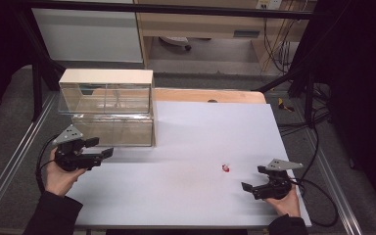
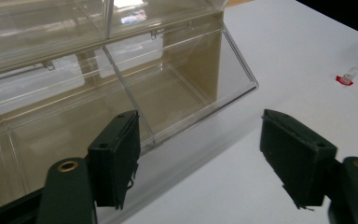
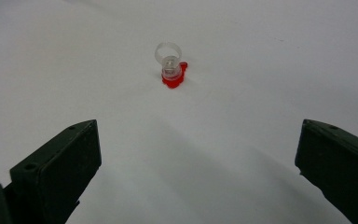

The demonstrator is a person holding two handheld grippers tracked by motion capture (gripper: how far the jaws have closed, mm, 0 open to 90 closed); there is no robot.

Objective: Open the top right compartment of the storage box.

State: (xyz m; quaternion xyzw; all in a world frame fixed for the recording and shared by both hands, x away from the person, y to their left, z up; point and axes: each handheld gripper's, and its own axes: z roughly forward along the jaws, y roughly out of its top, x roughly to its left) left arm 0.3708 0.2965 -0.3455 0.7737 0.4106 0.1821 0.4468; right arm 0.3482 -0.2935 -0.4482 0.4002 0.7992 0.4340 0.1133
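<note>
A small clear tube with a red cap [image 1: 225, 168] lies alone on the white table [image 1: 191, 147], well off to the right of the clear plastic bin [image 1: 108, 110] and in front of it. In the right gripper view the tube [image 3: 171, 69] lies on its side with its long axis running almost straight away from the camera: the red cap end is nearer the jaws and the open clear mouth points away from them. In the left gripper view the tube [image 2: 346, 76] shows far off, past the bin's right corner [image 2: 168, 79].

The right gripper [image 1: 254, 182] rests low on the table, to the right of the tube and nearer the person, aimed at it; its jaws are spread wide with nothing between them. The left gripper [image 1: 102, 148] is held just in front of the bin's lower left compartment, its jaws apart and gripping nothing.
</note>
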